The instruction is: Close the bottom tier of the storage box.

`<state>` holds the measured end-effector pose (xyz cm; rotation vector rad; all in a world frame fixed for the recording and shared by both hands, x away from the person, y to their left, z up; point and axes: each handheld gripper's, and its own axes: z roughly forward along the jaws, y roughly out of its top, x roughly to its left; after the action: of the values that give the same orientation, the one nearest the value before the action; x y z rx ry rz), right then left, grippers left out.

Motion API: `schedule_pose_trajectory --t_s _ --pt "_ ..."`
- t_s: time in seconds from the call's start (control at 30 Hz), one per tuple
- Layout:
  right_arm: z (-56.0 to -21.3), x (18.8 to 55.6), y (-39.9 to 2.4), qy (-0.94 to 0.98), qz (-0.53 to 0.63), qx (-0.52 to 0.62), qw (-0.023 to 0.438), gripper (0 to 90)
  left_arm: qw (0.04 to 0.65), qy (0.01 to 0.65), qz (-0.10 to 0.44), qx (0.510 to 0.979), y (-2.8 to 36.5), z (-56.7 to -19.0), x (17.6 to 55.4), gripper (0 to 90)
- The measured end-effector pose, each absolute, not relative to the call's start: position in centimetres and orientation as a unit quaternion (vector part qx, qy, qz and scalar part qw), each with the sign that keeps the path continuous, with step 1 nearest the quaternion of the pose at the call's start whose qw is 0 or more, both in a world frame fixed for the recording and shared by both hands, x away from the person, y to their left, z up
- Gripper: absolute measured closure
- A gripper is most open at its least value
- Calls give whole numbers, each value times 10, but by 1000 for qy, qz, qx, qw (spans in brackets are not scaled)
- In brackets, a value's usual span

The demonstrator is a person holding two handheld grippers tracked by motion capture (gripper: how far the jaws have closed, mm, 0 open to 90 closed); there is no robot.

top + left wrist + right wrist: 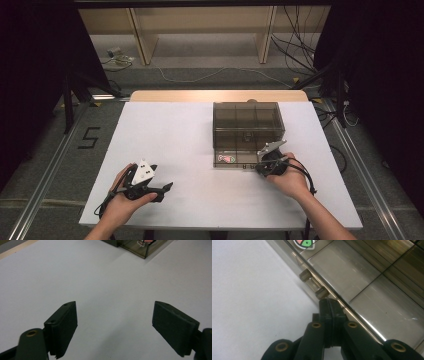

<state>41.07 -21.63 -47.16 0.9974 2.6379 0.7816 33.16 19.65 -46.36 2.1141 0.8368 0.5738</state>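
Drawer (239, 159) of the smoky, see-through organizer box (248, 125) is the thing you are working on: it stands pulled out a little toward you at the near face of the box, which sits on the white table (170, 145) right of centre, toward the far edge. A pink and green sticker (226, 159) lies in the drawer's left part.

Your right gripper (265, 162) is at the drawer's front, its jaws pressed flat together with nothing between them. In the right gripper view the tips rest just beside the small clear handle (314, 285), against the drawer's front edge.

Your left gripper (162, 190) lies near the near left of the table, well apart from the box, jaws spread wide over bare tabletop.

By the look of it you are moving the drawer by its front, either sliding it further out or pushing it home; which one, the pictures cannot settle. Next, keep the closed tips square to the front edge so they don't slip off past the handle, and move straight along the drawer's run. Should the light box start to slide, steady it with your left gripper.
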Motion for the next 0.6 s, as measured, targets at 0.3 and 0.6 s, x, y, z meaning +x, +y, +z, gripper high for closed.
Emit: schedule_pose_trajectory --t_s 0.3,0.6 --pt "-472 413 -216 893 271 340 118 900 386 330 226 831 196 -464 332 203" --pt "-473 415 -214 890 271 346 124 900 385 330 226 832 196 -464 332 203"
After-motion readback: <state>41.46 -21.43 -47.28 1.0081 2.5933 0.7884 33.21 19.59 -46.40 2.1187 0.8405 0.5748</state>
